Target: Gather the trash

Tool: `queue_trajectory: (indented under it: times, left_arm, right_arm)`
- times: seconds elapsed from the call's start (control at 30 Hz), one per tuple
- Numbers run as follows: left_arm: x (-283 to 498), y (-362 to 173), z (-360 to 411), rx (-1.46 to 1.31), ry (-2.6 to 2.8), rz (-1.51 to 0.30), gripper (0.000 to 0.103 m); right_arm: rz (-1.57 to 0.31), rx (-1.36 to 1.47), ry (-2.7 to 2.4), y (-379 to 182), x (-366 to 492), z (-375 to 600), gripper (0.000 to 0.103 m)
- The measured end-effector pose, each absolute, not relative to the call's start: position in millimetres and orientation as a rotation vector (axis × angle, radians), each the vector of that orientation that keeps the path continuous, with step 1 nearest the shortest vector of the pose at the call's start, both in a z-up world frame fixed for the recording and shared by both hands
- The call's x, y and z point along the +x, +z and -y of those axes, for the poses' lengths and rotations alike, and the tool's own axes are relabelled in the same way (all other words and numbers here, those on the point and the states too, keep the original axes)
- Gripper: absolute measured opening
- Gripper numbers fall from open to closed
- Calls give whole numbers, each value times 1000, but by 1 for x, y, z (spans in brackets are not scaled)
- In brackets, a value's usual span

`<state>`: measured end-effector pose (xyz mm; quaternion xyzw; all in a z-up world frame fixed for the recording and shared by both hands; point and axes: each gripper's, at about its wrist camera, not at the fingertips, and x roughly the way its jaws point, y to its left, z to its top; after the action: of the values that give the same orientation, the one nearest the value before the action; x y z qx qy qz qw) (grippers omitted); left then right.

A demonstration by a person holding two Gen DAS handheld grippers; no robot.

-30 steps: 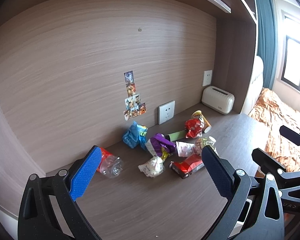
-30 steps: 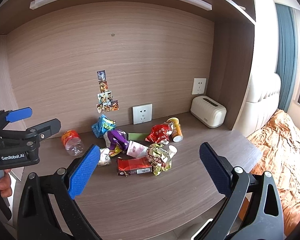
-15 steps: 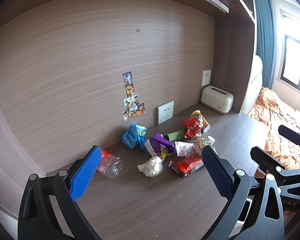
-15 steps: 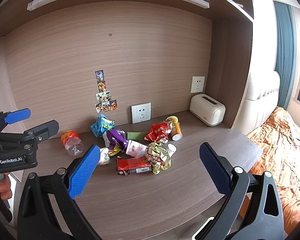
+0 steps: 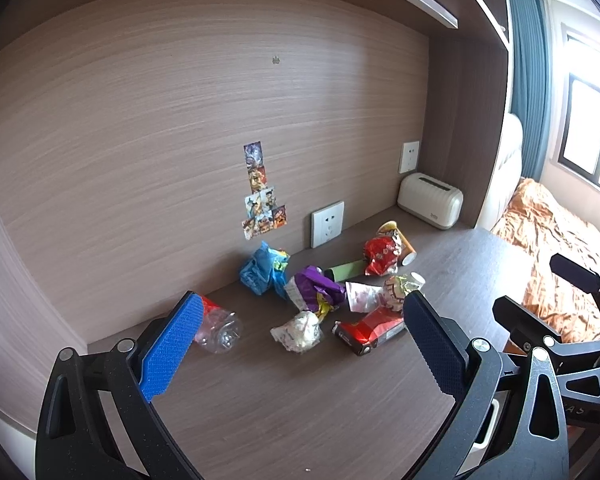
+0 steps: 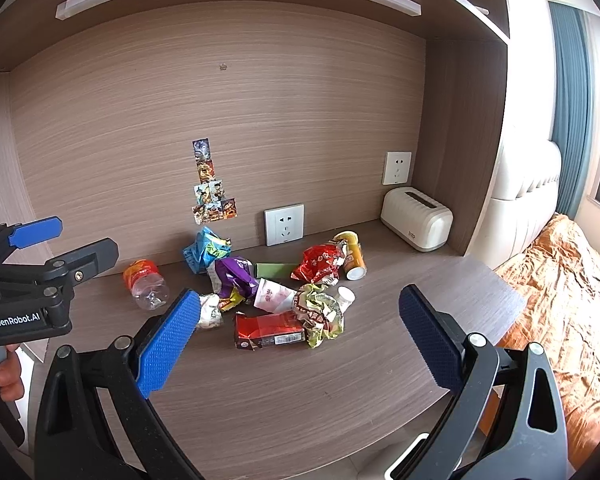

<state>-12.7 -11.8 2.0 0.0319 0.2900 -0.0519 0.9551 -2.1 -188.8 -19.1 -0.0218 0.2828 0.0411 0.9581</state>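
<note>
Scarcely shifted, left claw (image 5: 300, 340) partly hides crushed bottle (image 5: 218, 330).

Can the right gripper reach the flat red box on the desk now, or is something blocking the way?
Probably yes. The right gripper is open, and the red box lies at the near edge of the pile with bare desk before it. Only the crumpled yellow-green wrapper touches its right end.

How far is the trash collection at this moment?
Nothing looks collected yet. The left gripper and right gripper are both open and hold nothing. All is left on the desk: the plastic bottle, blue wrapper, purple wrapper, red box, red wrapper and orange can.
</note>
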Motion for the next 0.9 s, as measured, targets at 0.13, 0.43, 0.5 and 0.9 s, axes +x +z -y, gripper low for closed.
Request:
queue_trajectory:
  times: [0.13, 0.43, 0.5, 0.9]
  left_arm:
    - [-13, 2, 12, 66, -105, -588, 98]
    - [-12, 1, 10, 70, -98, -588, 98]
    - [-10, 1, 10, 72, -94, -592, 98]
    - [13, -20, -4, 59, -71, -634, 98]
  right_arm:
    - [-576, -44, 85, -20, -1, 188, 99]
    - [-590, -44, 98, -23, 4, 183, 99]
    - [-593, -46, 105, -23, 6, 181, 99]
    - [-636, -56, 134, -38, 32, 171, 99]
